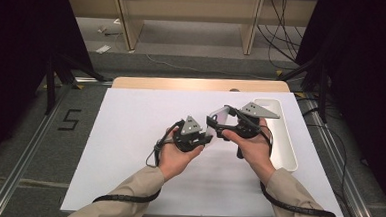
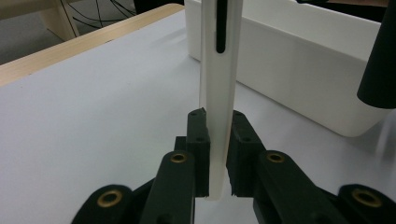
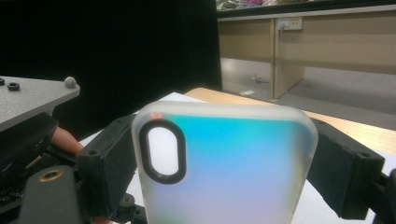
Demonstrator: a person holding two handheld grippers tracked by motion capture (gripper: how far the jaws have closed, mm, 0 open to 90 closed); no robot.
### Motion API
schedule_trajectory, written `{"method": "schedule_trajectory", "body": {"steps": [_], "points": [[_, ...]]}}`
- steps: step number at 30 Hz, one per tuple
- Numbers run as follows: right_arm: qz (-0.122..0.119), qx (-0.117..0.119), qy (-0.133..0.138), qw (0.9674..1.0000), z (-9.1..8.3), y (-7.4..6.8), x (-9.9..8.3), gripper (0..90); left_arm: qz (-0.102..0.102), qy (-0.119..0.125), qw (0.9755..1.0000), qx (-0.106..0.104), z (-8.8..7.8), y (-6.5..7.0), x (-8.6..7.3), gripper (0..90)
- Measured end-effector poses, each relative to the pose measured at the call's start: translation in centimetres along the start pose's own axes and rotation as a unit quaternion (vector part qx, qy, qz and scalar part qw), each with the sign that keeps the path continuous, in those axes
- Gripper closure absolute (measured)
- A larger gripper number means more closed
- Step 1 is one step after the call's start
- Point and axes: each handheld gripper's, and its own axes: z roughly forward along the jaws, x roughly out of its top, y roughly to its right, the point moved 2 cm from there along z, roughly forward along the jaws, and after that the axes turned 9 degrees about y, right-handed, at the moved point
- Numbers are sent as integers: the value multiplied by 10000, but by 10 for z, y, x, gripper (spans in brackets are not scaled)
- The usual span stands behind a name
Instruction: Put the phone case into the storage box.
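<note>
A: So what's on the white tabletop [image 1: 128, 150]?

B: A long white bin [image 1: 285, 143] along its right edge, that's about it.

A: And the phone case [image 1: 221, 116]?

B: Frosted, up off the surface at mid-table. The right claw [image 3: 224, 163] is squeezing its two sides, the left claw [image 2: 218, 154] pinches its thin edge.

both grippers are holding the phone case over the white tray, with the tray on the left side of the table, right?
Not quite: the tray sits on the right side of the table, as the high view shows. The rest holds: the left gripper and right gripper both clamp the phone case.
</note>
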Motion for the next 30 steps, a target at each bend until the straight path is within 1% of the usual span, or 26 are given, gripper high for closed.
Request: {"method": "schedule_trajectory", "body": {"steps": [7, 14, 16, 18, 20, 23, 24, 28, 30], "points": [[12, -93, 3, 10000, -2, -1, 1, 179, -6, 10, 10000, -30, -1, 1, 1, 806], [-48, -107, 29, 9999, -3, -4, 3, 180, 28, 44, 10000, -60, -2, 0, 2, 802], [-50, -122, 28, 9999, -3, -4, 3, 180, 68, 64, 9999, -68, -2, 0, 2, 799], [-42, -126, 62, 9999, -3, -5, 4, 180, 164, 75, 9998, -41, -3, 1, 3, 779], [-124, -178, 86, 9997, -4, -4, 6, 180, 267, 60, 9996, -41, -4, 0, 4, 684], [-127, -202, 111, 9997, -6, -3, 8, 180, 383, 78, 9992, -48, -8, -2, 5, 517], [-125, -218, 126, 9996, -7, -2, 9, 180, 391, 77, 9992, -47, -9, -3, 5, 462], [-125, -259, 138, 9995, -8, 0, 11, 180, 453, -55, 9990, -34, -14, -7, 4, 250], [-124, -276, 146, 9994, -9, 1, 12, 180, 532, -148, 9985, -55, -17, -9, 3, 163]]}}
